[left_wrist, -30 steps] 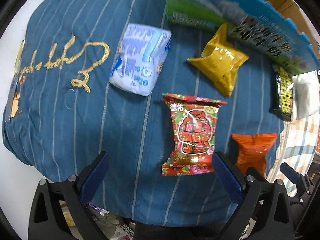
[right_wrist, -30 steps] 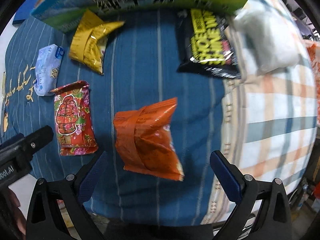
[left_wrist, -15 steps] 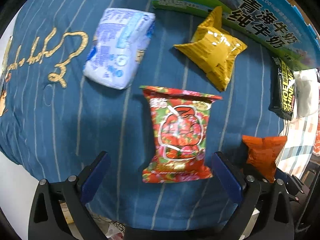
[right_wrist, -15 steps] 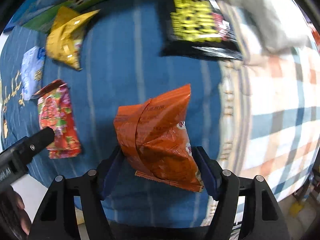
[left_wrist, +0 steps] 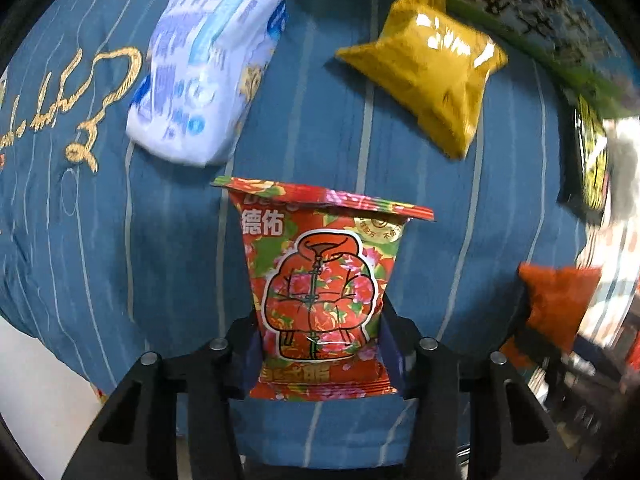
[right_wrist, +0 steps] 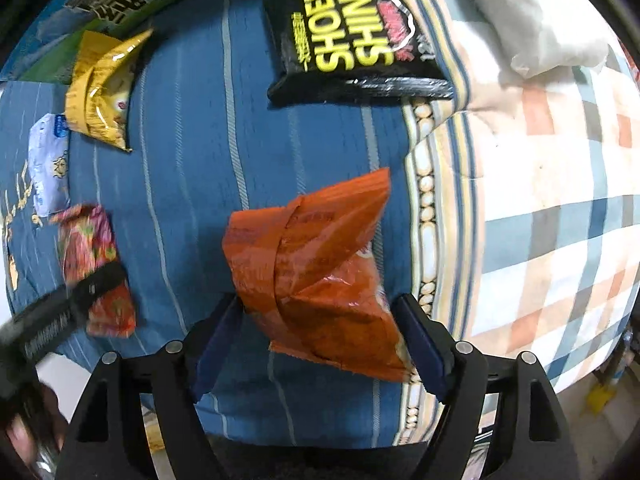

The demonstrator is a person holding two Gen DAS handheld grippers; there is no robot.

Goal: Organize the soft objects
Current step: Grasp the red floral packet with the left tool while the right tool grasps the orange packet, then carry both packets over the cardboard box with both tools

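Note:
My left gripper [left_wrist: 320, 344] is shut on the lower part of a red floral snack packet [left_wrist: 320, 280] lying on the blue striped cloth [left_wrist: 168, 264]. My right gripper [right_wrist: 320, 332] is shut on an orange snack packet [right_wrist: 316, 272] and holds it over the blue cloth [right_wrist: 192, 168], near its border with a checked cloth [right_wrist: 552, 240]. The orange packet [left_wrist: 560, 304] also shows at the right of the left wrist view. The red packet [right_wrist: 96, 268] and the left gripper's finger [right_wrist: 80, 296] show at the left of the right wrist view.
A pale blue tissue pack [left_wrist: 208, 80] and a yellow pouch [left_wrist: 436, 72] lie beyond the red packet. A black shoe-shine wipes pack [right_wrist: 352, 28] and a white bundle [right_wrist: 532, 20] lie further back. A green and blue milk carton box [left_wrist: 540, 16] borders the far edge.
Both grippers moved forward and closed: the left on the red floral packet, the right on the orange packet, which now sits higher off the cloth.

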